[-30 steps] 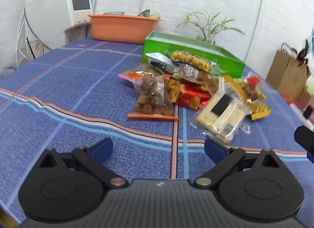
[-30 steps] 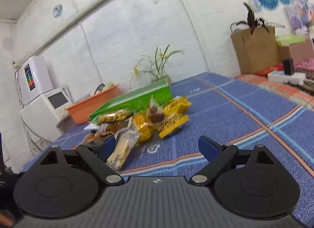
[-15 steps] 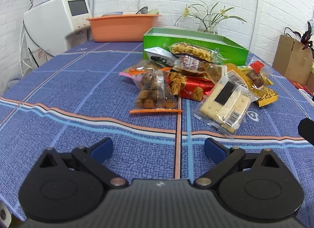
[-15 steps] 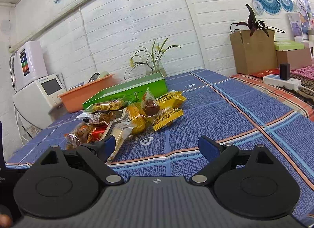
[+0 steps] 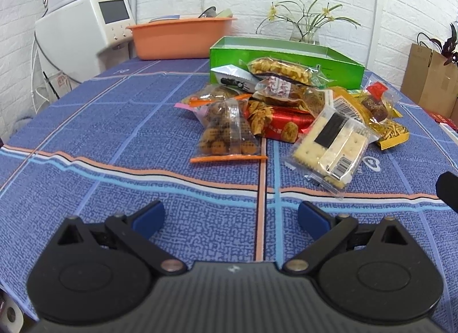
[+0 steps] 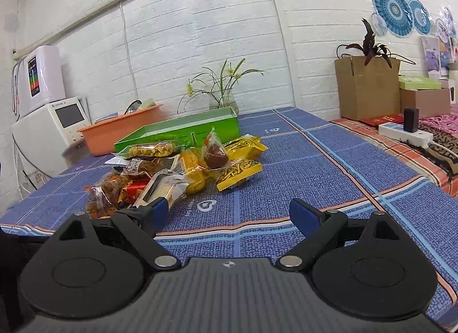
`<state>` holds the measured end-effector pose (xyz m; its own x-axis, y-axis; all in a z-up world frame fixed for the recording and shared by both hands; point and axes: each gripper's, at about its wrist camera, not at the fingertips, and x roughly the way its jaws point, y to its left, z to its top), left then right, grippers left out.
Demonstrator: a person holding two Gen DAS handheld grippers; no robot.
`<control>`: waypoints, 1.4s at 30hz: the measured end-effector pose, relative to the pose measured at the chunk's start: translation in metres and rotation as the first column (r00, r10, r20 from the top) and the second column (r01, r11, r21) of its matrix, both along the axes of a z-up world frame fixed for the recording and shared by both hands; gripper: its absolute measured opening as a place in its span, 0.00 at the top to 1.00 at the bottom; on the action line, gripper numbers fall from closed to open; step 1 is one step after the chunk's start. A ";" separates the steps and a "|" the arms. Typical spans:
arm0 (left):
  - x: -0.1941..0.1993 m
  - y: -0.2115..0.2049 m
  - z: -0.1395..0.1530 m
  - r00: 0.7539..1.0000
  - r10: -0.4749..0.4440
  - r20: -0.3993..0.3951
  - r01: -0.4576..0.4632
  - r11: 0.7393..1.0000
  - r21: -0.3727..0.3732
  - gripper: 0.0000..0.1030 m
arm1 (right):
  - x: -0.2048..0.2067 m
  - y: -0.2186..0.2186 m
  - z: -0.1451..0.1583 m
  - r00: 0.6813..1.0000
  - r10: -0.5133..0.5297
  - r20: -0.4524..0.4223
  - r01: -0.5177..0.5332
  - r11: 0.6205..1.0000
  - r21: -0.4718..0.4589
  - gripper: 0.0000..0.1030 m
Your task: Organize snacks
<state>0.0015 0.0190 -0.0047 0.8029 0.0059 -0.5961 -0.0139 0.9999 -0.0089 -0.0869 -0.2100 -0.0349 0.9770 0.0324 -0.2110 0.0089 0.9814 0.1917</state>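
Blue grid tablecloth (image 5: 143,121), green box (image 5: 286,59), orange tub (image 5: 177,36), yellow pkts (image 6: 243,171).

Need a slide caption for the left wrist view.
Open left claw faces a snack pile before an open green box.

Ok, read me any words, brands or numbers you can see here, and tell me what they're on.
None can be read.
White machine: small logo above its screen, too blurred.
Cracker packet: barcodes, digits too small.
Red snack packet: print unreadable.
Silver packet: dark print, unreadable.
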 end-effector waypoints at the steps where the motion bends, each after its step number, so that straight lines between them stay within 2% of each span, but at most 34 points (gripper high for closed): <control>1: 0.000 0.000 0.000 1.000 -0.004 0.001 0.004 1.000 0.000 0.06 | 0.000 0.000 0.000 1.000 0.002 -0.001 -0.002 1.000 -0.001 0.00; 13: -0.001 -0.001 0.000 1.000 -0.017 0.003 0.017 1.000 0.005 0.06 | 0.003 -0.001 -0.003 1.000 -0.005 -0.017 0.005 1.000 -0.002 0.00; 33: 0.000 -0.002 0.000 1.000 -0.029 0.002 0.029 1.000 0.003 0.06 | 0.007 0.002 -0.003 0.998 0.051 -0.042 -0.051 0.999 0.010 0.00; 37: 0.000 -0.002 0.000 1.000 -0.030 0.004 0.030 0.999 0.011 0.05 | 0.011 -0.003 -0.002 0.995 0.096 -0.042 -0.094 0.995 0.027 0.00; 42: -0.002 -0.006 0.000 0.998 -0.055 0.021 0.054 0.997 0.054 0.05 | 0.008 -0.012 0.008 0.981 0.193 0.030 -0.193 0.981 0.024 0.00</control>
<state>-0.0004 0.0131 -0.0044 0.8159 -0.0070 -0.5782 0.0403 0.9982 0.0448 -0.0785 -0.2216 -0.0273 0.9571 0.2260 -0.1812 -0.1856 0.9587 0.2156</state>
